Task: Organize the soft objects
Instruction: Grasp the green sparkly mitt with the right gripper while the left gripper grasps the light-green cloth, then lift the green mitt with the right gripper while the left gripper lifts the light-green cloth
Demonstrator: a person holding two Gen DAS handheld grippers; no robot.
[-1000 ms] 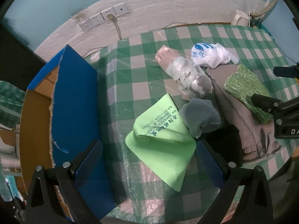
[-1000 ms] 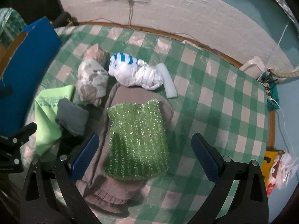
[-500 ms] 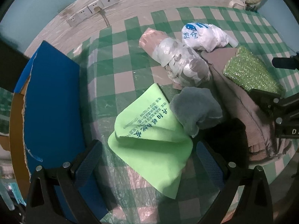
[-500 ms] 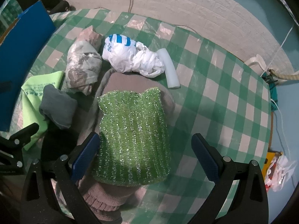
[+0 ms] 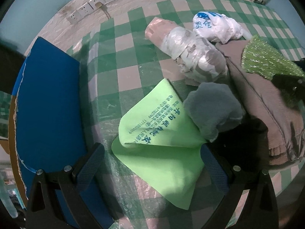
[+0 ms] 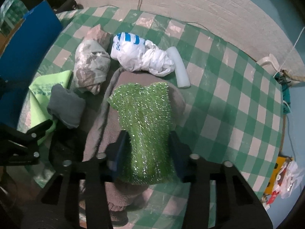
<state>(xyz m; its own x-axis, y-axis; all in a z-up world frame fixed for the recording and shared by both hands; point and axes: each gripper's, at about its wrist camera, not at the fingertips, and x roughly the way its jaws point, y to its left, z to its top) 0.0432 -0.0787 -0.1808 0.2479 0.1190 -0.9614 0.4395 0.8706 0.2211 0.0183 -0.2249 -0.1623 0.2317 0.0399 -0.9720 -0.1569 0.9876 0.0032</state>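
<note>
The right hand-held gripper [image 6: 147, 148] has just been closing, and its blue pads now pinch the near end of the glittery green knitted scrubbing cloth [image 6: 143, 118], which bunches narrow between them and fans out wider beyond. That cloth lies on top of a brown fleece garment [image 6: 106, 133] spread on the counter [image 6: 219, 99] with its green-and-white checked plastic cover.

The step in hand looks like securing this cloth for a lift. To do it well, the pinch should take only the green knit and none of the fleece under it (the two are touching, so a deep bite could drag both). A straight rise, with a check that the fleece stays flat, seems the safest course.

The left hand-held gripper [image 5: 152, 164] stands wide and holds nothing, poised over the lime-green printed microfibre cloth [image 5: 158, 145]. A rolled grey sock-like bundle [image 5: 213, 110] rests on that cloth's far right corner, so a clean grasp would take the near free edge, away from the bundle.

Further back lie a plastic-wrapped mottled grey-and-pink bundle [image 5: 192, 55], a crumpled white plastic bag with blue print [image 6: 141, 55] and a white foam cylinder [image 6: 180, 69] just beside the bag. A blue-faced cardboard box [image 5: 47, 103] stands off the counter's left edge, probably where things go.
</note>
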